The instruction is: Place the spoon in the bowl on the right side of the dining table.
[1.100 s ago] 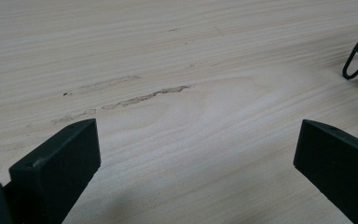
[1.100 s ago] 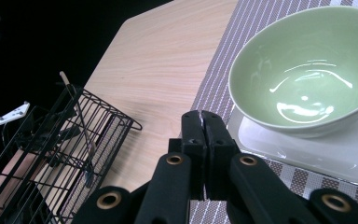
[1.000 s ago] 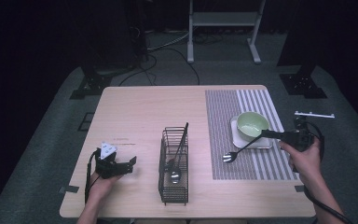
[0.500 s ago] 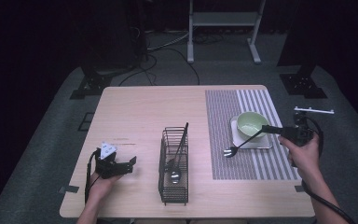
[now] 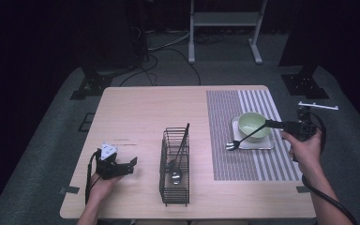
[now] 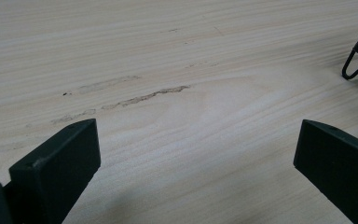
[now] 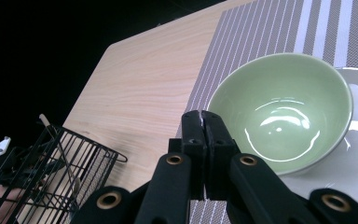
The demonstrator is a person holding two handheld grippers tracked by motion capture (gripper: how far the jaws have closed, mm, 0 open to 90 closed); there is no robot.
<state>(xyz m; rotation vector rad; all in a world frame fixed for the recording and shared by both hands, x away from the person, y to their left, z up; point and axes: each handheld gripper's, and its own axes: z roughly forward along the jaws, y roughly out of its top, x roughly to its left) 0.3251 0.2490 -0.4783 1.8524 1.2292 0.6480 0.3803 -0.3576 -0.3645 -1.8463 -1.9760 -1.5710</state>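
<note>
Judging by the layout, a place setting is part done: the right tool [image 5: 268, 124] grips a fork [image 5: 243, 138] beside the bowl [image 5: 253, 125] on the mat [image 5: 243, 140], more cutlery waits in the basket [image 5: 175, 166], left tool [image 5: 132, 162] idle, open on the bench [image 5: 145, 112]

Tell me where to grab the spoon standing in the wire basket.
Grip the spoon by its black handle, where it leans out above the basket's far rim, and come down from above. The spoon's bowl lies low between the wires, hard to reach.
</note>
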